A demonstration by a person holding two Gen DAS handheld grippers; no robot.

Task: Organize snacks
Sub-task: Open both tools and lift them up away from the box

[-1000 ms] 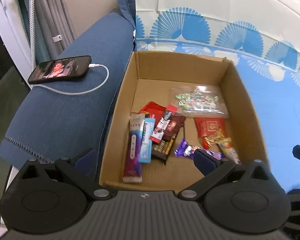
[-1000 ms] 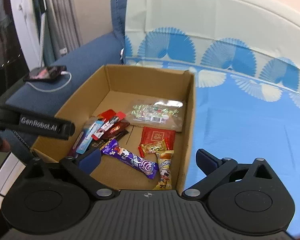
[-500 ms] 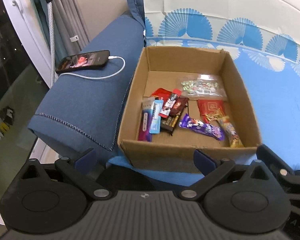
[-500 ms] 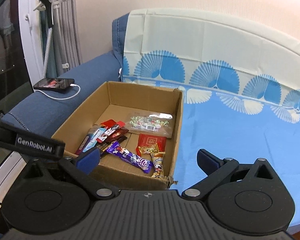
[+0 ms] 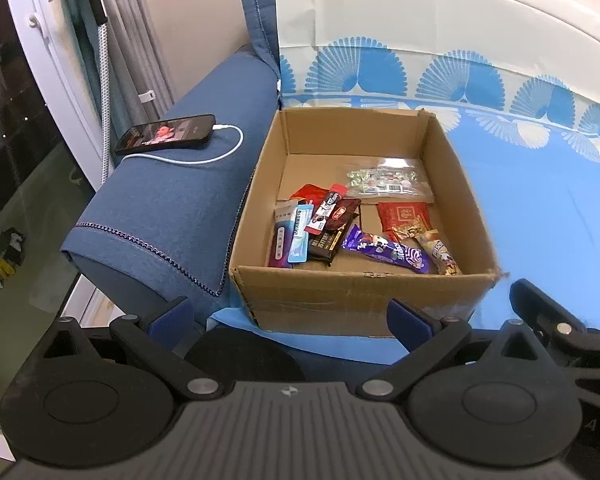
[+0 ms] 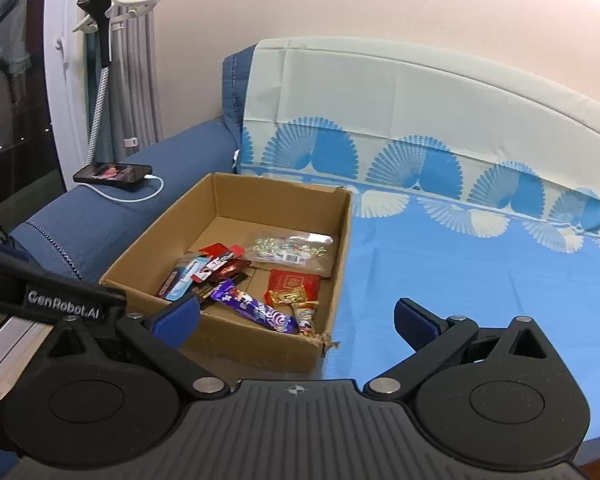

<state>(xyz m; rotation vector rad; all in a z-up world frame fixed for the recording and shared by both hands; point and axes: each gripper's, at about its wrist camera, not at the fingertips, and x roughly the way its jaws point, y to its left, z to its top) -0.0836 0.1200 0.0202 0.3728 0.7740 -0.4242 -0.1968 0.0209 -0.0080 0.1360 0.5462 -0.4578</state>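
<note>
An open cardboard box [image 5: 360,296] [image 6: 236,340] sits on the blue sofa seat beside the armrest. Inside lie several snacks: a purple chocolate bar [image 5: 386,254] [image 6: 256,310], a red packet [image 5: 404,216] [image 6: 294,282], a clear bag of candies [image 5: 382,178] [image 6: 290,248], a light blue bar [image 5: 300,234] and dark wrappers [image 5: 334,226]. My left gripper [image 5: 288,318] is open and empty, held low in front of the box. Open too and holding nothing, my right gripper [image 6: 296,318] hovers before the box's near right corner.
A phone [image 5: 166,134] [image 6: 114,174] on a white charging cable [image 5: 204,158] rests on the blue armrest [image 5: 168,216]. A fan-patterned blue cloth [image 6: 480,264] covers the sofa seat and back. A striped pole [image 5: 106,92] and curtains stand at the left by a glass door.
Both grippers have pulled back and away from the box, so it now looks smaller and its front wall is in view. The snacks have not moved.
</note>
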